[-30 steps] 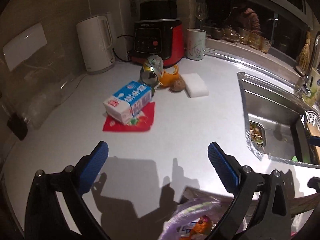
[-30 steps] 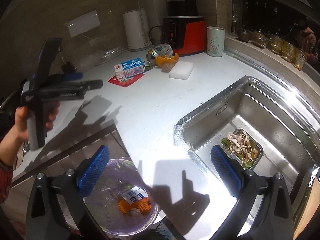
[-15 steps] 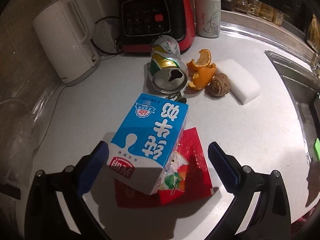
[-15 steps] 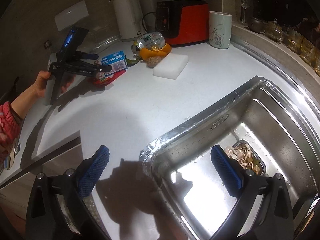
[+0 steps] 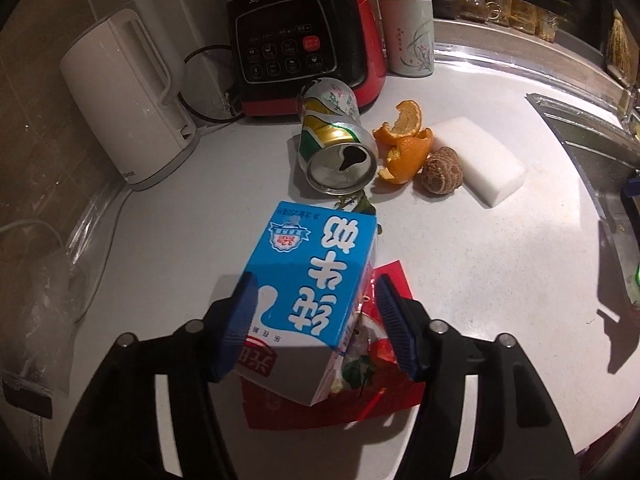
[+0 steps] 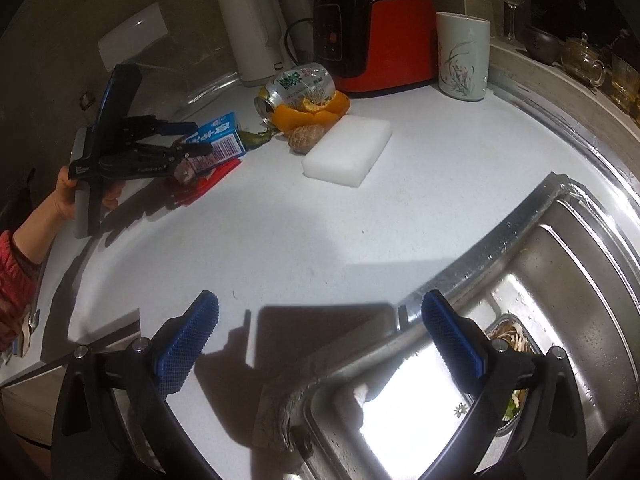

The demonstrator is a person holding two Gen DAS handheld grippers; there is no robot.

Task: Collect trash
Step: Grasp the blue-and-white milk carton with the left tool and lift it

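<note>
A blue and white milk carton [image 5: 316, 292] lies on a red wrapper [image 5: 384, 400] on the white counter. My left gripper [image 5: 314, 284] straddles the carton and its jaws are closing. The left pad meets the carton's side, while the right pad stands a little off it. Behind the carton lie a crushed can [image 5: 336, 140], orange peel [image 5: 408, 148] and a brown husk [image 5: 442, 170]. The right wrist view shows the left gripper [image 6: 202, 137] at the carton [image 6: 218, 138]. My right gripper [image 6: 320, 300] hangs open and empty over the counter beside the sink corner.
A white kettle [image 5: 124, 108], a red and black blender [image 5: 300, 36] and a ceramic cup [image 5: 410, 36] line the back wall. A white sponge block [image 5: 476, 160] lies right of the peel. The steel sink [image 6: 560, 280] holds a tray of food scraps [image 6: 508, 332]. A person's hand [image 6: 68, 196] grips the left tool.
My left gripper has come forward and down over the milk carton, and its jaws have narrowed around it. My right gripper has moved from above the bin to the counter by the sink.
</note>
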